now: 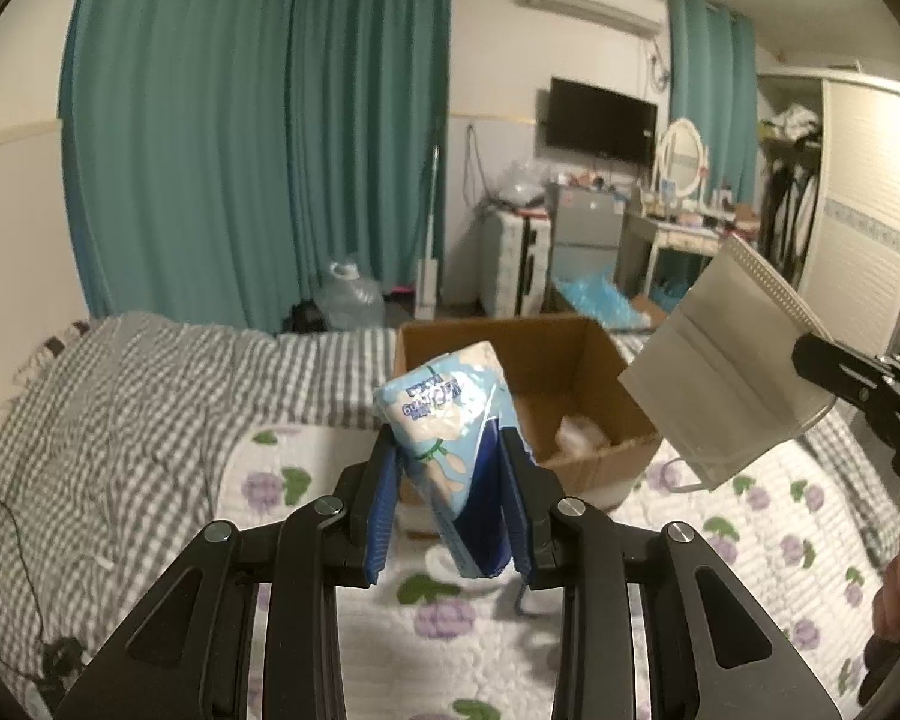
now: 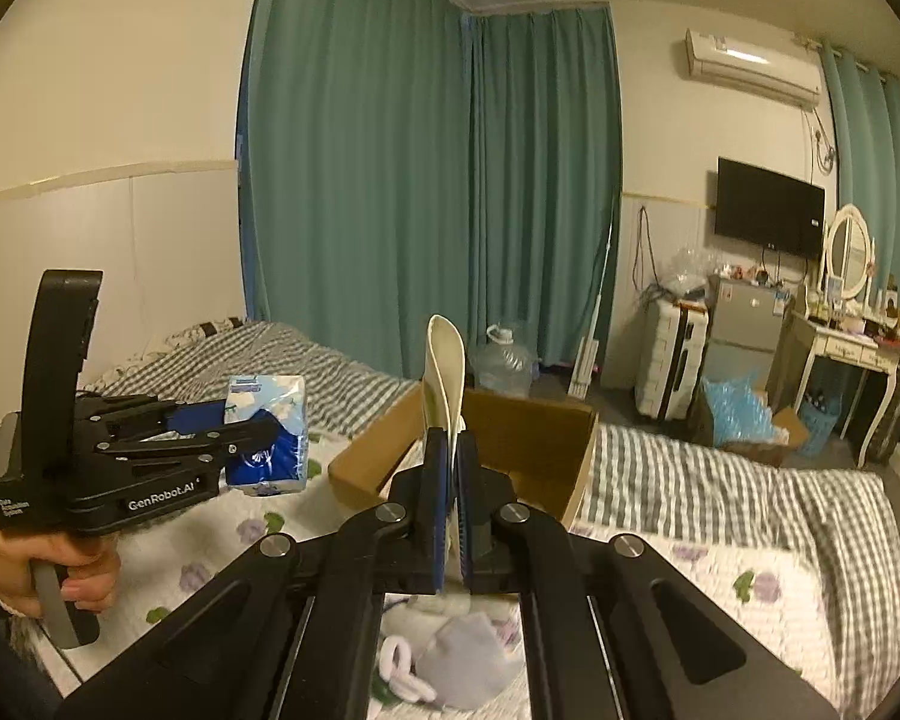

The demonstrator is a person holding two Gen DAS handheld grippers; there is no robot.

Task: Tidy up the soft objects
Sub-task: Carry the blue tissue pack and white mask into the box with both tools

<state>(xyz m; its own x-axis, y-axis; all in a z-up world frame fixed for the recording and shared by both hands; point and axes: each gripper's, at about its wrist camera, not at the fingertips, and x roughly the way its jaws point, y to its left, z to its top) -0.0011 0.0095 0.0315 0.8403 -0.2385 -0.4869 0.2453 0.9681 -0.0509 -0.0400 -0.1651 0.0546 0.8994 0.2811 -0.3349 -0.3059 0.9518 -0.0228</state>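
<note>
While both tools hung above the quilt (image 1: 750, 516), the left gripper (image 1: 450, 480) clamped a blue-and-white tissue pack (image 1: 444, 414), fingers narrowed on it. At its two o'clock the right gripper (image 2: 450, 480) pinched a folded white face mask (image 1: 732, 360), jaws nearly closed. Beyond, at twelve o'clock, sat an open cardboard box (image 1: 546, 348) on the bed; farther off, teal curtains (image 1: 258, 132).
</note>
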